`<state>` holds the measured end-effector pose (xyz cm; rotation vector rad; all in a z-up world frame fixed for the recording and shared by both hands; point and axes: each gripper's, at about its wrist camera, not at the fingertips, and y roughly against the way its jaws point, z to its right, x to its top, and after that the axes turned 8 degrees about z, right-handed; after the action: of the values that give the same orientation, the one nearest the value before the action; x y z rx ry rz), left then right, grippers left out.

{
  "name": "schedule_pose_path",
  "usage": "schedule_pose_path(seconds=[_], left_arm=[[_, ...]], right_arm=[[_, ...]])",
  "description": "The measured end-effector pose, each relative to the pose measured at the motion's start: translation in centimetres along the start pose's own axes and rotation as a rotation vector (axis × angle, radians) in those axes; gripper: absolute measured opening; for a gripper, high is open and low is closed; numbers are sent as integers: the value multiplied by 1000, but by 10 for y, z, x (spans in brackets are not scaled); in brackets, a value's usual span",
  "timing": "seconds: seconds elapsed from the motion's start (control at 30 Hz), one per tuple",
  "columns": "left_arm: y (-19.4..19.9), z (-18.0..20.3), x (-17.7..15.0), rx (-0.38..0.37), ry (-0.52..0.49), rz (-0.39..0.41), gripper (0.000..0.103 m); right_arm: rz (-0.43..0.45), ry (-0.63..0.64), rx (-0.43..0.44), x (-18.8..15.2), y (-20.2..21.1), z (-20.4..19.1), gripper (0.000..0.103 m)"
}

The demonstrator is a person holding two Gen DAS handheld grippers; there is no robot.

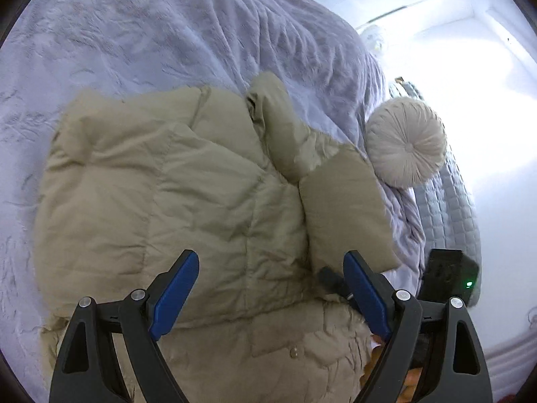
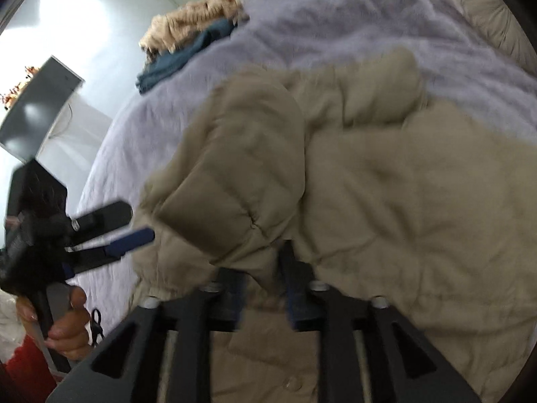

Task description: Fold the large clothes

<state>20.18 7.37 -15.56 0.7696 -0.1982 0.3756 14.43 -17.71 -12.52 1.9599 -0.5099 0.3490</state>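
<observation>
A beige puffer jacket [image 1: 174, 194] lies on a lavender blanket, its body folded over and one sleeve [image 1: 282, 127] lying across it. My left gripper [image 1: 270, 268] is open and empty just above the jacket's near part. It also shows at the left of the right wrist view [image 2: 134, 221], open beside the jacket's edge. In the right wrist view the jacket [image 2: 386, 184] fills the middle. My right gripper [image 2: 265, 268] is shut on the cuff end of a sleeve [image 2: 235, 174], which hides its fingertips.
The lavender blanket [image 1: 134, 33] covers the bed. A round pleated cushion [image 1: 406, 141] sits at the bed's right edge above a grey quilted cover [image 1: 449, 208]. A teal garment and a tan furry item [image 2: 188, 33] lie at the far edge. A dark panel [image 2: 40, 107] stands by the wall.
</observation>
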Motion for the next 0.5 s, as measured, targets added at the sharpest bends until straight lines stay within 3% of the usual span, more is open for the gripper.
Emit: schedule_pose_path(seconds=[0.03, 0.07, 0.17, 0.27, 0.5], left_arm=[[-3, 1, -1, -12, -4, -13, 89], [-4, 1, -2, -22, -2, -20, 89], [-7, 3, -5, -52, 14, -33, 89], [-17, 9, -5, -47, -2, -49, 89], [-60, 29, -14, 32, -120, -113, 89]], right_arm=[[-19, -5, 12, -5, -4, -1, 68], [-24, -5, 12, -8, -4, -1, 76], [-41, 13, 23, -16, 3, 1, 76], [-41, -51, 17, -23, 23, 26, 76], [12, -424, -64, -45, 86, 148, 76]])
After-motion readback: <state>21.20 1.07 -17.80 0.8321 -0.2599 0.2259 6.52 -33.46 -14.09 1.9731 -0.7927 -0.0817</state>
